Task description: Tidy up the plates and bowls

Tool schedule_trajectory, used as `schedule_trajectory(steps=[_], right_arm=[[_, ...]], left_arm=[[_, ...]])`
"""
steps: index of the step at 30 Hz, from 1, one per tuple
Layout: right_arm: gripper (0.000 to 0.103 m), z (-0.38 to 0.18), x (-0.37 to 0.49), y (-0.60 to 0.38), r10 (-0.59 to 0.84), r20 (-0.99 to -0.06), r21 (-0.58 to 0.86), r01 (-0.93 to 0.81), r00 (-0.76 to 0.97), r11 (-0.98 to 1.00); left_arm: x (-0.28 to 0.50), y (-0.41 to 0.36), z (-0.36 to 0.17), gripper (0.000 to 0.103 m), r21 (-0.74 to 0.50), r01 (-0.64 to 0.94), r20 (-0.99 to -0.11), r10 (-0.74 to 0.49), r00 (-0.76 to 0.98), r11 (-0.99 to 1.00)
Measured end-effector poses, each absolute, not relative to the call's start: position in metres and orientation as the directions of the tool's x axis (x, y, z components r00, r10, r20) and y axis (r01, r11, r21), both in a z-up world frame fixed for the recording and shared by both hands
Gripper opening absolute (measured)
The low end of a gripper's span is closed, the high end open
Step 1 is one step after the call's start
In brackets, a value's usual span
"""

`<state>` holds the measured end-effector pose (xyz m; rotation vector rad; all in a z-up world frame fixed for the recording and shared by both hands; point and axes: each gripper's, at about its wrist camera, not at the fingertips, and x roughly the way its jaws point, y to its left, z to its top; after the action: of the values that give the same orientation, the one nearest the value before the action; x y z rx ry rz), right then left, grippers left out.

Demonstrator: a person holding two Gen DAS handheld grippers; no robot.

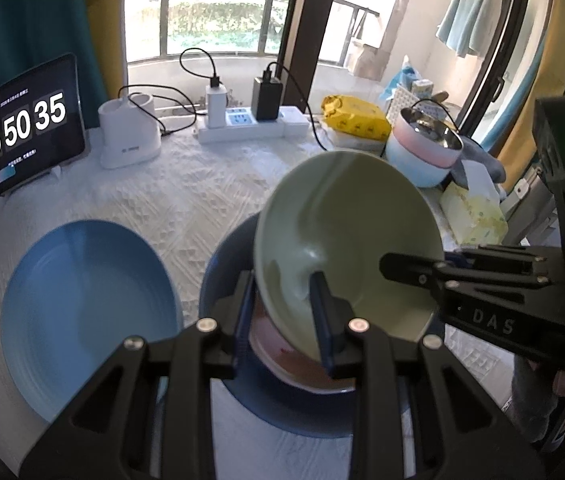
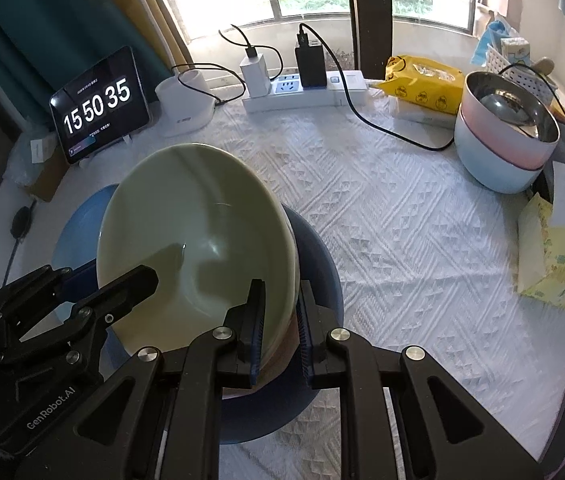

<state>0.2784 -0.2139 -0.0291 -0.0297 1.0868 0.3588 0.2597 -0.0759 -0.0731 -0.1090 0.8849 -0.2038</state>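
A pale green bowl (image 1: 342,232) is tilted above a dark blue plate (image 1: 218,276) and sits nested in a pink bowl (image 1: 298,368). My left gripper (image 1: 282,320) is shut on the green bowl's near rim, with one finger inside and one outside. My right gripper (image 2: 278,328) is shut on the opposite rim of the green bowl (image 2: 194,240). A pinkish edge (image 2: 287,344) shows between its fingers. The dark blue plate (image 2: 322,268) lies underneath. A light blue plate (image 1: 82,304) lies on the cloth to the left, apart from the stack.
At the back stand a tablet clock (image 1: 22,128), a white holder (image 1: 128,136) and a power strip (image 1: 250,124) with chargers. A black cable (image 2: 394,132) trails across the cloth. Stacked pastel bowls (image 2: 498,160), a yellow packet (image 2: 422,80) and a tissue pack (image 2: 558,268) stand at the right.
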Motion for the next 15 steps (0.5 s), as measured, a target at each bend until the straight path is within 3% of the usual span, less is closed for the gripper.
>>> schedule_trajectory(steps=[15], right_arm=[[0.018, -0.0363, 0.2732, -0.2097, 0.261, -0.88, 0.134, -0.321, 0.396, 0.938]], left_arm=[[0.2562, -0.0753, -0.0816, 0.029, -0.17, 0.126, -0.775, -0.211, 0.596, 0.977]])
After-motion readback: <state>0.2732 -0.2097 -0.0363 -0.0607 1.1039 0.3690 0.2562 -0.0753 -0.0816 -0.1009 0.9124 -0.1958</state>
